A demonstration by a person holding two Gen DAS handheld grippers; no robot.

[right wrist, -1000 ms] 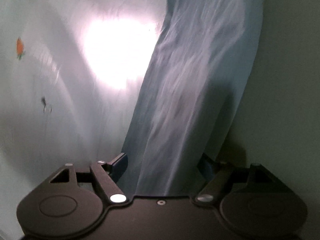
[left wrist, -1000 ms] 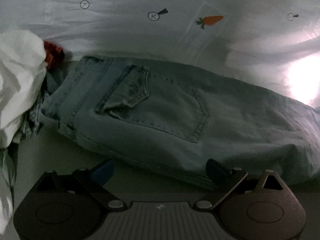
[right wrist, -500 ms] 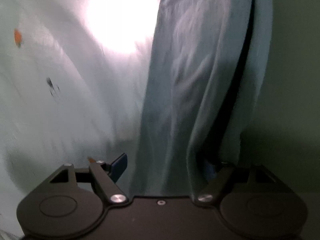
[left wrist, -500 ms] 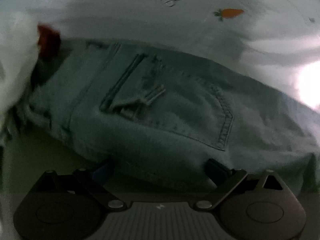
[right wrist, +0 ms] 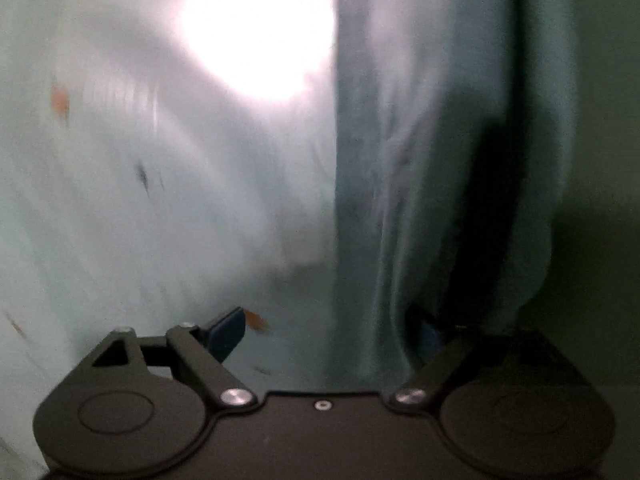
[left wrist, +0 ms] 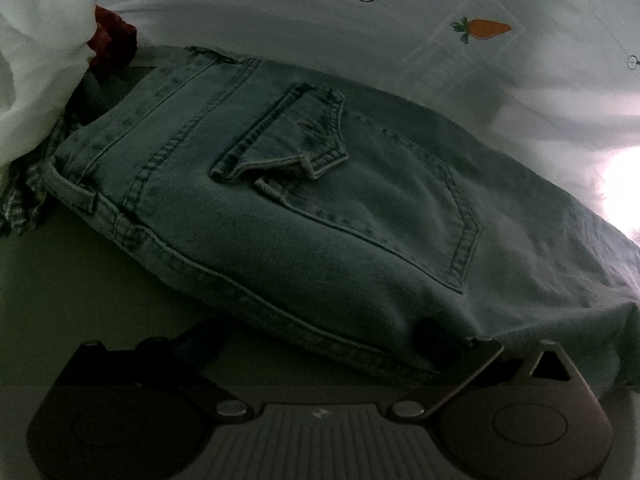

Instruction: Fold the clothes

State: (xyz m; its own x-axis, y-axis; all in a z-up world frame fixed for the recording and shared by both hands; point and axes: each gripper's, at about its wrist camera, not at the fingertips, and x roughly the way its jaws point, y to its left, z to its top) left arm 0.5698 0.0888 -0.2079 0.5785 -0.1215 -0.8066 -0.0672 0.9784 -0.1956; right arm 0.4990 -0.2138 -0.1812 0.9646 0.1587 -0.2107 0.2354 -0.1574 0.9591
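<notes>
A: What does the left view show?

B: Pale jeans (left wrist: 320, 208) lie on a sheet printed with carrots (left wrist: 440, 92), back pocket up, waistband toward a heap of other clothes (left wrist: 36, 80) at far left. The left gripper (left wrist: 312, 340) sits at the near side seam; denim lies between its spread fingers, the right finger (left wrist: 430, 330) touching the cloth. They look released, not pinching.

A: And the right view?

B: It is blurred. The right gripper (right wrist: 328, 324) has a jeans leg (right wrist: 400, 160) running between its parted fingers, against the right one.

A: How to fold well?

B: I judge both should pinch firmly and keep the seams aligned.
</notes>
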